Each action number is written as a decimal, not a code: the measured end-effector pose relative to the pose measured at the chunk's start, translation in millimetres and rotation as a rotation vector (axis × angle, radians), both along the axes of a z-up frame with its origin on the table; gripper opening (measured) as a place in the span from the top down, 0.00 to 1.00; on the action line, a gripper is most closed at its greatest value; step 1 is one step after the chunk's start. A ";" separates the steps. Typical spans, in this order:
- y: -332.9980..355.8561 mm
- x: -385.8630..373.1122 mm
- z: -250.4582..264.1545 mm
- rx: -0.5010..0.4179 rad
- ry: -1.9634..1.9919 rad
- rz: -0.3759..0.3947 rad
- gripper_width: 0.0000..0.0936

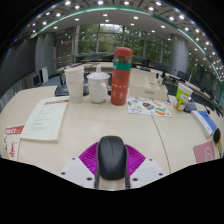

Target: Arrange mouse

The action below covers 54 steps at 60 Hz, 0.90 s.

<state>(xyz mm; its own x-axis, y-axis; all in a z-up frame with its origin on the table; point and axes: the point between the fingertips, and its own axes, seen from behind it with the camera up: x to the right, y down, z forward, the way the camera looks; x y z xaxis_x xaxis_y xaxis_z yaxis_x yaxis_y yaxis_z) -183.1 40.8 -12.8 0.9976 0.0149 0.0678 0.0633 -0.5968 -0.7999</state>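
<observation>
A black computer mouse [112, 157] sits between my gripper's two fingers, its front end pointing away over the light wooden table [100, 125]. The magenta pads [89, 157] press against both of its sides. My gripper [112, 149] is shut on the mouse. Whether the mouse rests on the table or hangs just above it is hidden by the fingers.
Beyond the fingers stand a tall red bottle [121, 76], a white mug [98, 86] and a stack of white cups [74, 82]. A booklet [45, 118] lies ahead to the left. A leaflet [150, 106] and a green box [183, 97] lie to the right.
</observation>
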 end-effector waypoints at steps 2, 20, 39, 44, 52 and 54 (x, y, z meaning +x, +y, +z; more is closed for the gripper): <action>-1.9 -1.1 1.1 -0.009 0.007 0.005 0.64; -43.4 58.9 171.1 0.194 0.082 -0.055 0.64; -116.7 270.2 227.2 0.240 0.054 -0.173 0.64; -123.9 322.5 190.0 0.181 0.051 -0.204 0.64; -134.0 384.6 112.4 0.092 0.020 -0.226 0.64; -135.0 396.2 94.5 0.070 0.021 -0.232 0.64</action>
